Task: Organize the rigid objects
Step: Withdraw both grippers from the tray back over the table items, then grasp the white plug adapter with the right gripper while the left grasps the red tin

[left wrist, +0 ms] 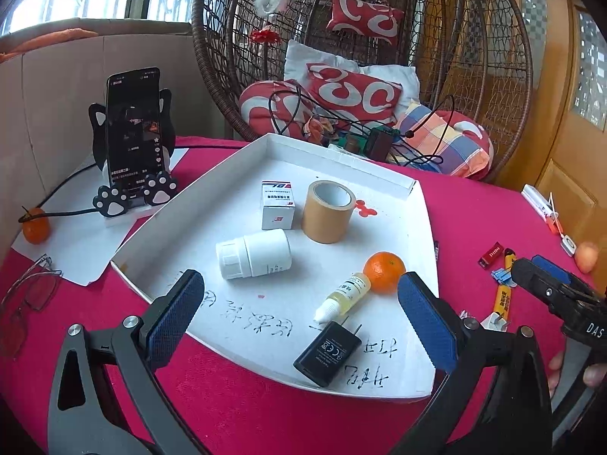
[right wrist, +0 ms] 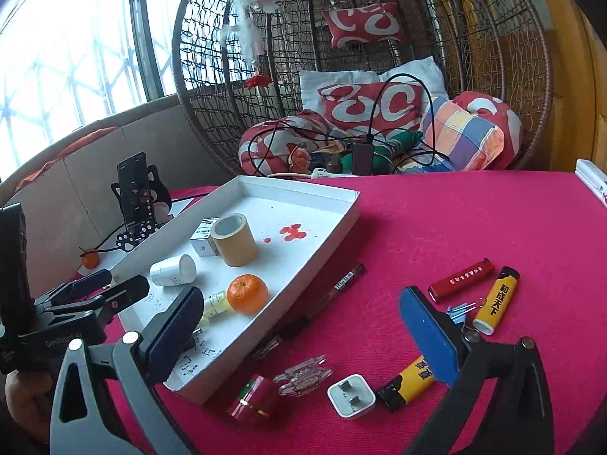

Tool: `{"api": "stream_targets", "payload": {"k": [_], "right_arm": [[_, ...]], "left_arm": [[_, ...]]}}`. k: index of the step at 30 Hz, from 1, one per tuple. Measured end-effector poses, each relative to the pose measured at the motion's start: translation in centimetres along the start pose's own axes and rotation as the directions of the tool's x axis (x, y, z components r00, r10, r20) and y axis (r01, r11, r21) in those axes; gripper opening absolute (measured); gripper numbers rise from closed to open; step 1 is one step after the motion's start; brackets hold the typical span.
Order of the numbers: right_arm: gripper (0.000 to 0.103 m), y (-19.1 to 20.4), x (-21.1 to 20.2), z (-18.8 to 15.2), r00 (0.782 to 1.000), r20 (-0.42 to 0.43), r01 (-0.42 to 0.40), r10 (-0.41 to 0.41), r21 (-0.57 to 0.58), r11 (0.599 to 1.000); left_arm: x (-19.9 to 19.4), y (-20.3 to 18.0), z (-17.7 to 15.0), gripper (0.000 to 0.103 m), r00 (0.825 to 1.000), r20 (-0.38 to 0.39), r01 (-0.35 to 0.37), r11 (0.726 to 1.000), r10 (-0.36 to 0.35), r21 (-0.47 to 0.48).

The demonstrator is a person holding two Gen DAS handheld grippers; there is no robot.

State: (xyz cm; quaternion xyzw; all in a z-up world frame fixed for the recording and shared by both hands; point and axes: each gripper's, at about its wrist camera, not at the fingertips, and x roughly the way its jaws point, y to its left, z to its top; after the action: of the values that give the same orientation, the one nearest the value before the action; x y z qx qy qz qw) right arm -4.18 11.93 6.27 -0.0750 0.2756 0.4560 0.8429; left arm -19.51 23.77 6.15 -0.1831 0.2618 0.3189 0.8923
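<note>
While both hand-held grippers gape empty, the white charger (right wrist: 351,395) lies between the right hand-held gripper's (right wrist: 303,335) fingers.

In the white tray (left wrist: 419,227) we see a tape roll (left wrist: 328,212) standing upright beside a small box (left wrist: 277,205), a white bottle (left wrist: 253,253) on its side, an orange (left wrist: 384,272), a dropper bottle (left wrist: 343,296) and a black charger (left wrist: 327,352) lying flat.

Bottle (left wrist: 253,253), tape roll (left wrist: 328,211), orange (left wrist: 384,272) and charger (left wrist: 327,352) in the tray (left wrist: 212,174); lighters (right wrist: 497,300) right of it.
</note>
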Motion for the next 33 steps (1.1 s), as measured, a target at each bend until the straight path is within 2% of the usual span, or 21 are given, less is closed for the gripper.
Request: {"api": "stream_targets", "payload": {"k": [4,8,11,15,17,20,22,24,25,26,30,33], "right_arm": [[0.103,-3.6,-0.6,-0.5,0.997,-0.017,0.077,-0.076,0.059,0.995],[0.103,-6.6,-2.1,-1.3,0.990,0.004,0.141,-0.143,0.119,0.983],[0.100,-6.9,-2.5,-1.9,0.999,-0.019,0.047,-0.046,0.083,0.995],[0.077,-4.7,-2.4,-3.2,0.996,-0.072,-0.050,0.046,-0.053,0.997],[0.071,-3.1,-1.8,-3.7,0.992,-0.105,-0.078,0.064,-0.142,0.987],[0.054,-1.1,-0.5,-4.3,0.982,-0.168,-0.125,0.084,-0.251,0.960],[0.052,-0.1,0.6,-4.3,0.978,-0.197,-0.125,0.066,-0.307,0.943],[0.038,0.6,1.7,-4.4,0.972,-0.231,-0.119,0.038,-0.345,0.931],[0.034,0.6,2.1,-4.5,0.969,-0.247,-0.114,0.026,-0.351,0.930],[0.025,0.5,2.2,-4.5,0.967,-0.252,-0.114,0.025,-0.347,0.931],[0.025,-1.0,1.2,-4.7,0.971,-0.241,-0.090,0.011,-0.319,0.943],[0.025,-2.9,0.8,-4.5,0.973,-0.231,-0.059,-0.001,-0.251,0.966]], "left_arm": [[-0.2,-0.9,-0.3,0.103,0.999,0.006,0.034,0.999,-0.035,0.028],[-0.5,-3.1,-0.9,0.103,0.991,-0.006,0.136,0.985,-0.136,0.105],[-0.9,-5.0,-1.9,0.103,0.974,-0.042,0.226,0.962,-0.222,0.155],[-1.5,-7.2,-3.6,0.103,0.938,-0.125,0.344,0.913,-0.323,0.219],[-1.9,-8.5,-4.6,0.103,0.923,-0.169,0.381,0.886,-0.346,0.266],[-2.1,-9.9,-5.9,0.103,0.902,-0.223,0.423,0.855,-0.369,0.299],[-2.4,-10.5,-6.2,0.103,0.903,-0.220,0.424,0.850,-0.369,0.313],[-2.3,-11.0,-6.3,0.101,0.891,-0.248,0.443,0.845,-0.380,0.298],[-2.3,-11.1,-6.3,0.099,0.889,-0.251,0.446,0.846,-0.382,0.293],[-2.4,-11.2,-6.3,0.099,0.886,-0.255,0.453,0.844,-0.388,0.289],[-2.5,-11.9,-6.1,0.099,0.883,-0.254,0.461,0.836,-0.396,0.299],[-2.3,-12.7,-5.7,0.099,0.880,-0.258,0.468,0.824,-0.399,0.319]]}}
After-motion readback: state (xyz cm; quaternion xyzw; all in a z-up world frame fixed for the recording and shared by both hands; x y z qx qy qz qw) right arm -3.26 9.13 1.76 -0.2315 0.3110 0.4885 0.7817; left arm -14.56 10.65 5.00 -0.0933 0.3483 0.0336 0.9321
